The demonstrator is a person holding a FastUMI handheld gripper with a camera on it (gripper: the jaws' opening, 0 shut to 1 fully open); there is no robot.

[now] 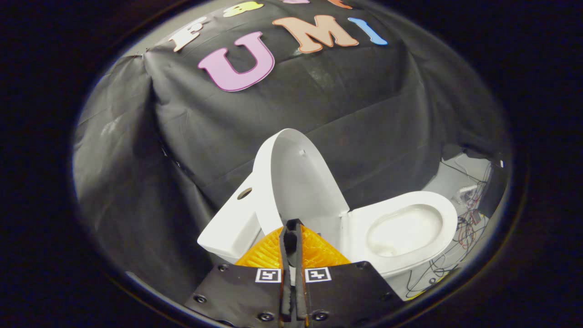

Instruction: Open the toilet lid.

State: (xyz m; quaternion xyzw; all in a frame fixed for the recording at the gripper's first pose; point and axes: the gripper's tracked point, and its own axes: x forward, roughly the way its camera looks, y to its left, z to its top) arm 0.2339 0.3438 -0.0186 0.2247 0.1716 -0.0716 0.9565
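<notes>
The gripper (293,228) is held in front of the toilet (319,218), a little above it and tilted to one side. Its two orange fingers (266,253) are pressed together, with only a thin dark line between their black pads, and they hold nothing. The fingertips are just in front of the lower part of the toilet lid (296,182).

The toilet lid is already open. It stands upright, with its pale inner side turned to the bowl, and it leans back toward the tank (230,225). The tank is white and has a small round hole on its top.

Next to the lid, the white seat (437,205) lies flat on the bowl, and the inside of the bowl (403,230) can be seen through it. It looks wet or shiny.

Behind the toilet hangs the black cloth wall (182,127), with many folds. Beyond the front of the bowl, on a pale floor (448,184), some thin wires (469,218) lie in a loose tangle, red and black ones among them.
</notes>
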